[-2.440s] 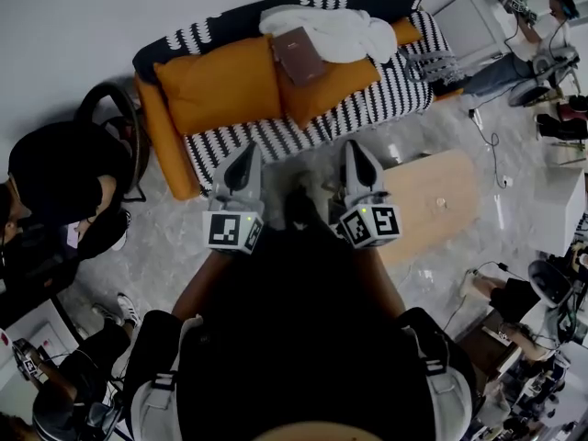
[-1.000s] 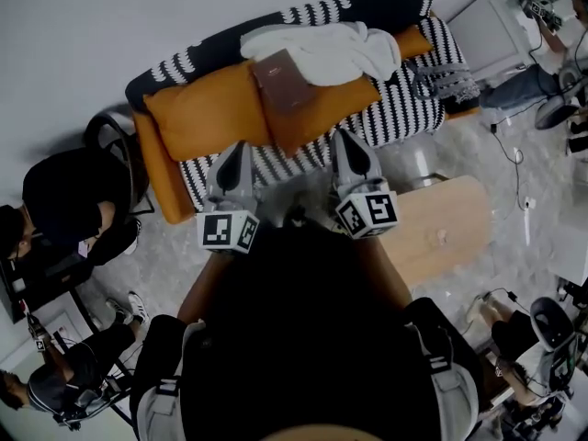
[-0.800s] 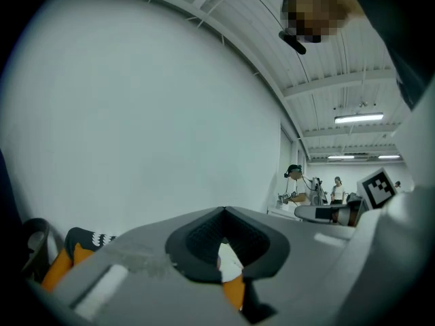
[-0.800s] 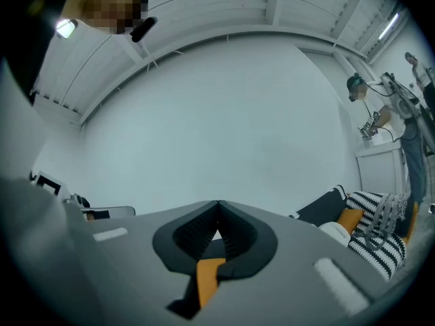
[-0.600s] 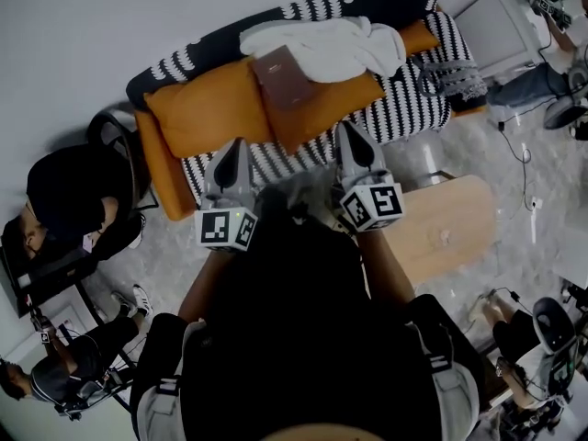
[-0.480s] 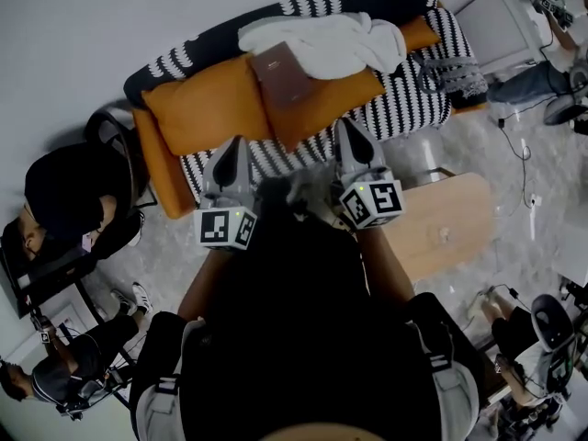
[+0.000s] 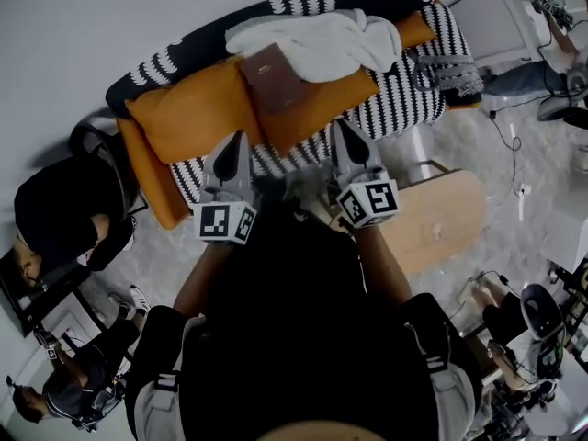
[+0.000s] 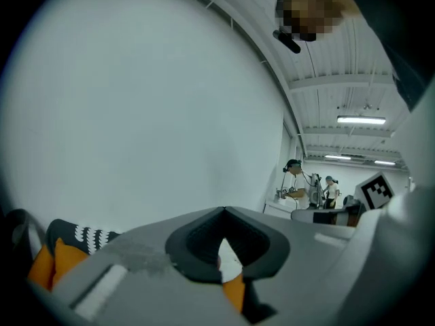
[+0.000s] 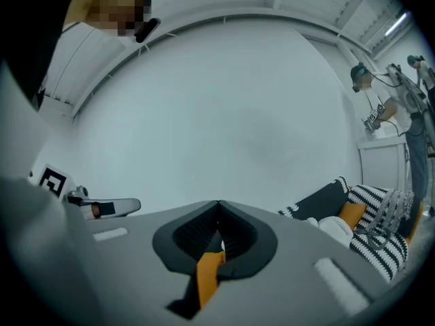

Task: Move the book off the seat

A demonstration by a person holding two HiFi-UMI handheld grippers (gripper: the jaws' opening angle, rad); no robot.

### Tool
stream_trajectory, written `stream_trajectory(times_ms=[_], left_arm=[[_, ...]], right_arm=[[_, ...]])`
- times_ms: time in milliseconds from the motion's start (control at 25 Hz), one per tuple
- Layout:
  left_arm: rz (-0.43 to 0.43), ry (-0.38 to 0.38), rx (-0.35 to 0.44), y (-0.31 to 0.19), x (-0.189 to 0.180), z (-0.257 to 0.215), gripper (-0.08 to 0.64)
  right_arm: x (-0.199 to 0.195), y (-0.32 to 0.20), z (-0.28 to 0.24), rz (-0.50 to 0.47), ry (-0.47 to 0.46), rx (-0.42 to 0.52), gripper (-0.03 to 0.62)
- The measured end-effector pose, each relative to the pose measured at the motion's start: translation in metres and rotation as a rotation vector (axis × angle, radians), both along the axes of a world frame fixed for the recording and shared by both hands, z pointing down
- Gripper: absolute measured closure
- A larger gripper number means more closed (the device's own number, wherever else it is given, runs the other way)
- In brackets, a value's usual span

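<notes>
**Two shut grippers, one book (image 7: pixel 273 78) to lift clear**

Both of your grippers are empty with their jaws together. The left gripper (image 7: pixel 241 141) and the right gripper (image 7: pixel 336 129) each show pads meeting at the tip with nothing between them. They hang over the front edge of the striped sofa (image 7: pixel 404 99), short of the book.

The brown book lies flat on an orange cushion (image 7: pixel 322 108), up near the backrest. Its far edge meets the white blanket (image 7: pixel 317 44); you cannot tell whether the cloth overlaps it.

Open the jaws before you reach, not once you are over the cover. Come in low at the book's near edge, which is free. The cushion should give, so press one jaw down into it and slide under. Close on the whole thickness, so the pages do not fan open.

Draw the book toward you, away from the blanket, so the cloth does not drag along. The wooden worktop (image 7: pixel 441 219) to your right looks like the nearest place to set it down.
</notes>
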State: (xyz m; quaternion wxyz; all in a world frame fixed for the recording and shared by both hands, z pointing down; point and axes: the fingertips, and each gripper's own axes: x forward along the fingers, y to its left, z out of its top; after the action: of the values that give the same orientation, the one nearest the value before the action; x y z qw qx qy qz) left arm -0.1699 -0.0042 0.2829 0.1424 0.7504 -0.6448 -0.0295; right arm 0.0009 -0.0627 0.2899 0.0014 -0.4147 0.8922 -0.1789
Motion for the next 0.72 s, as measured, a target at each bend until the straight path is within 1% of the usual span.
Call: stream_trajectory(times_ms=[200, 440, 720], left_arm=[[0.036, 0.011, -0.042, -0.032, -0.012, 0.019, 0.554], [0.054, 0.032, -0.054, -0.073, -0.018, 0.035, 0.554], [0.034, 0.051, -0.075, -0.103, -0.032, 0.065, 0.554]], right_arm=[[-0.016, -0.030, 0.019, 0.007, 0.009, -0.018, 0.583], [-0.025, -0.065, 0.047, 0.007, 0.033, -0.053, 0.583], [-0.033, -0.093, 0.090, 0.011, 0.071, -0.103, 0.583]])
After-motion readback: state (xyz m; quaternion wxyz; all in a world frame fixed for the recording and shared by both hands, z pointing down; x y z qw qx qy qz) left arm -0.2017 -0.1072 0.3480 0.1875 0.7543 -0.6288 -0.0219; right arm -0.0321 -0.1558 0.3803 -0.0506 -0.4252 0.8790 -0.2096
